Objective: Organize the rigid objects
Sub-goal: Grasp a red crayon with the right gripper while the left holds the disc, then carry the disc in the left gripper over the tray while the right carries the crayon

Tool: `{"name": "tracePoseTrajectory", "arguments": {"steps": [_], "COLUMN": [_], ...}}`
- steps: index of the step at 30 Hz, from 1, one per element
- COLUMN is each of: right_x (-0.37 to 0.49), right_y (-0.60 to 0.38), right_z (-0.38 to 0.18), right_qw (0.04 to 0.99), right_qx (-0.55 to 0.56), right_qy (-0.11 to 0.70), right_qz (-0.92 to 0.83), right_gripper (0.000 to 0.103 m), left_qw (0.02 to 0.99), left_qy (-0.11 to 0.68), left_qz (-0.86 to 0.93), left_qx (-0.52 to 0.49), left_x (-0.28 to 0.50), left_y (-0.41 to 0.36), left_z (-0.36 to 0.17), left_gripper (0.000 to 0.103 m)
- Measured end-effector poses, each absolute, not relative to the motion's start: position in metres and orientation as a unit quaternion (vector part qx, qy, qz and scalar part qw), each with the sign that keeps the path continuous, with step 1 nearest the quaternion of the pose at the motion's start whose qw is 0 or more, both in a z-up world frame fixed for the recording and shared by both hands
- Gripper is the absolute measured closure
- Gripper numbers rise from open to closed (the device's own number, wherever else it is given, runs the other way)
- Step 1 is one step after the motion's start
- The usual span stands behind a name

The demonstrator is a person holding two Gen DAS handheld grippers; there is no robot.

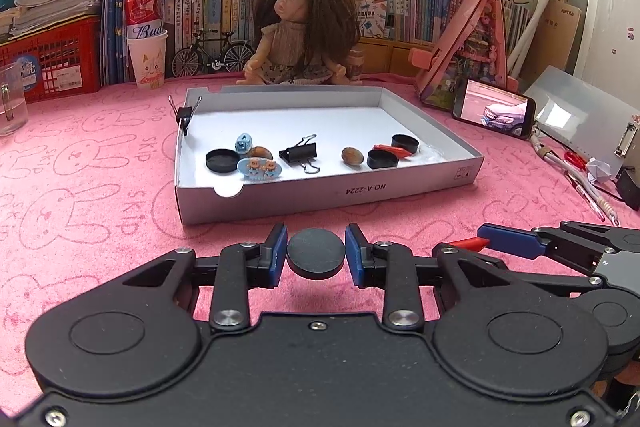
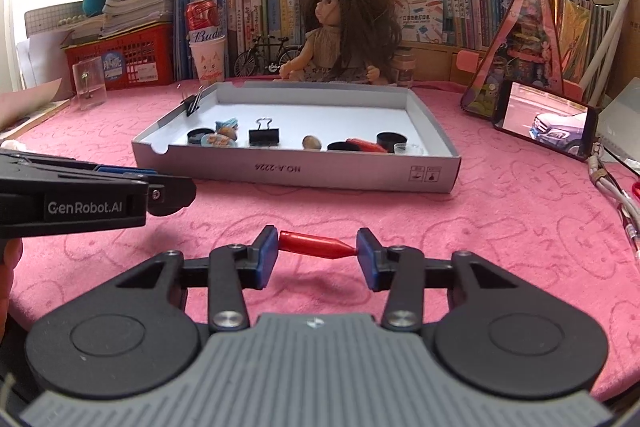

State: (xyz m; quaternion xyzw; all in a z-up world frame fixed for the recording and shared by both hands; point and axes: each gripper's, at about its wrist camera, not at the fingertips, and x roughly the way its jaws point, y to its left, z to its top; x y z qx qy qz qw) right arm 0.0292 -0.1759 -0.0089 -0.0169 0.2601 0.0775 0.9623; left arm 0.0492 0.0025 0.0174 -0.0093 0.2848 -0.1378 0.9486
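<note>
Bare pink cloth [image 2: 500, 227] before box rim [image 2: 296, 169]

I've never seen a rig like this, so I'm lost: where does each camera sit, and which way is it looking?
Left wrist: sits on the left gripper, looking forward and slightly down at the grey tray; its fingers clamp a black cap, and the right gripper's tip shows at right.
Right wrist: sits on the right gripper, facing the same way; it is shut on a red piece, and the left gripper enters from the left.
Shared: tray, doll, pink cloth.
</note>
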Motion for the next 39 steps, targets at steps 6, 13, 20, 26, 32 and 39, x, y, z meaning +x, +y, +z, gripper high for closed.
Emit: {"name": "tracePoseTrajectory", "arguments": {"steps": [6, 13, 20, 26, 32, 39], "right_x": [0.039, 0.053, 0.07, 0.084, 0.095, 0.108], "right_y": [-0.185, -0.194, -0.199, -0.201, -0.198, -0.196], "right_z": [0.0, 0.007, 0.012, 0.012, 0.012, 0.01], "right_qw": [0.967, 0.969, 0.971, 0.971, 0.971, 0.97], "right_qx": [-0.008, 0.004, 0.013, 0.015, 0.013, 0.016], "right_qy": [0.247, 0.239, 0.234, 0.235, 0.236, 0.24], "right_qz": [0.067, 0.059, 0.052, 0.048, 0.047, 0.045], "right_gripper": [0.055, 0.055, 0.055, 0.055, 0.055, 0.055], "left_qw": [0.952, 0.955, 0.957, 0.958, 0.957, 0.957], "left_qy": [0.276, 0.265, 0.259, 0.261, 0.266, 0.269], "left_qz": [-0.133, -0.129, -0.125, -0.117, -0.109, -0.1], "left_qx": [-0.017, -0.024, -0.031, -0.031, -0.032, -0.038], "left_x": [0.061, 0.076, 0.097, 0.113, 0.123, 0.133], "left_y": [0.001, -0.002, -0.006, -0.008, -0.008, -0.007], "left_z": [0.025, 0.034, 0.038, 0.034, 0.029, 0.025], "left_gripper": [0.073, 0.074, 0.074, 0.073, 0.074, 0.074]}}
